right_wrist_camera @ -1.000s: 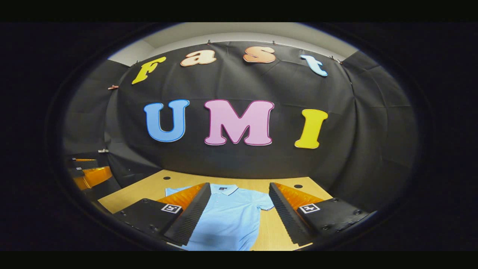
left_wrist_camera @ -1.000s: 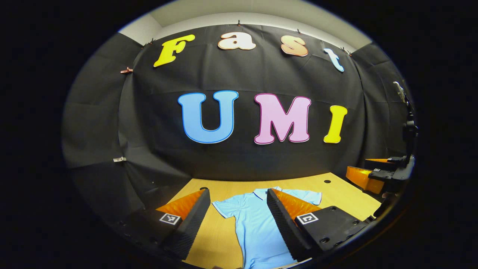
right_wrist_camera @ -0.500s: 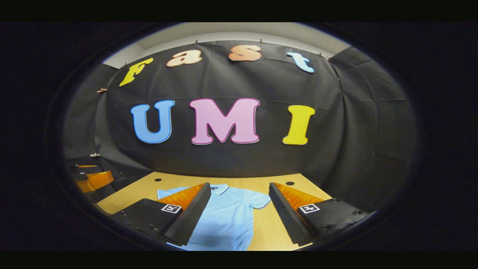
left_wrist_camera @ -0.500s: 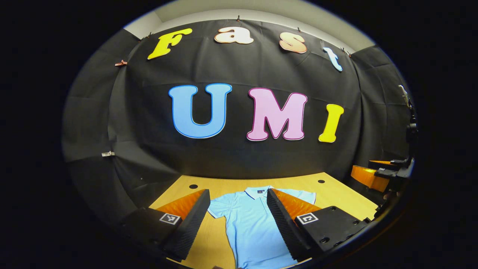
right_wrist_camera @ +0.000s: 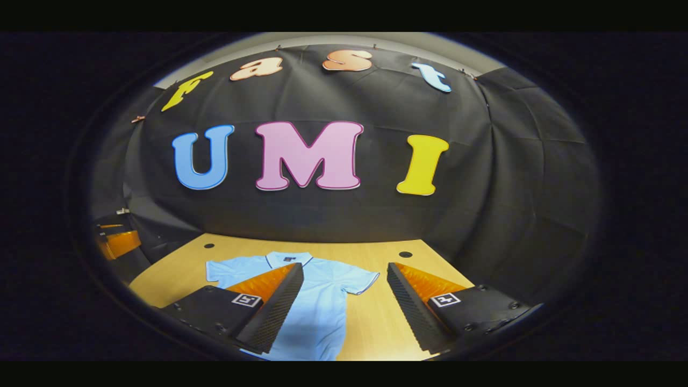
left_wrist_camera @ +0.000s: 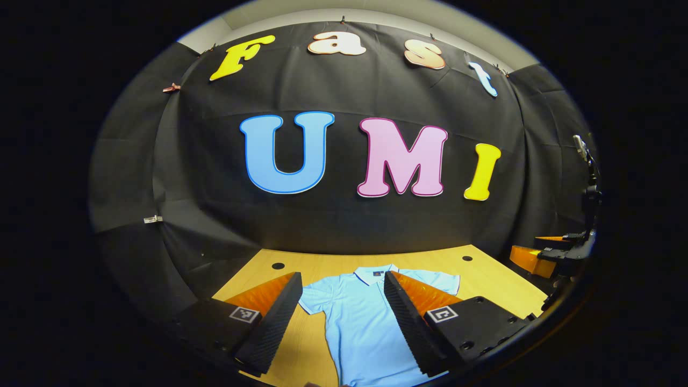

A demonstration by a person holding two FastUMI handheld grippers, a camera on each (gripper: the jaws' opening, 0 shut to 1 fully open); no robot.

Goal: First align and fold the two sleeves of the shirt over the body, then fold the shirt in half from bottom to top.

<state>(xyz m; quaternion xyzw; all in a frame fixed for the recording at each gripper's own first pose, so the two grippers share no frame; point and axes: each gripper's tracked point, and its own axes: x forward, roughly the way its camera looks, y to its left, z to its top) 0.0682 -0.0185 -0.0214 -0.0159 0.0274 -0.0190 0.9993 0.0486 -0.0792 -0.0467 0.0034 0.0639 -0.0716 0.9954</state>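
Observation:
A light blue polo shirt [left_wrist_camera: 357, 317] lies flat on the wooden table [left_wrist_camera: 486, 277], collar toward the wall, both short sleeves spread out. In the left gripper view my left gripper [left_wrist_camera: 341, 282] hovers open above the shirt's left half, nothing between its fingers. The right gripper [left_wrist_camera: 537, 257] shows far off at the right edge there. In the right gripper view the shirt [right_wrist_camera: 322, 301] sits low and left of centre, and my right gripper [right_wrist_camera: 344, 271] hangs open over the shirt's right sleeve [right_wrist_camera: 361, 280] and the bare table [right_wrist_camera: 376, 328]. The left gripper [right_wrist_camera: 115, 242] shows at the left edge.
The table has small dark holes near its far corners [left_wrist_camera: 278, 266] [right_wrist_camera: 405, 254]. The black cloth wall [left_wrist_camera: 344, 215] stands right behind the table's far edge. Bare wood lies on both sides of the shirt.
Both views have tilted down and drawn back a little, so more of the table and shirt shows. The right gripper view has swung rightward, the shirt sliding left in it. Both grippers stay open.

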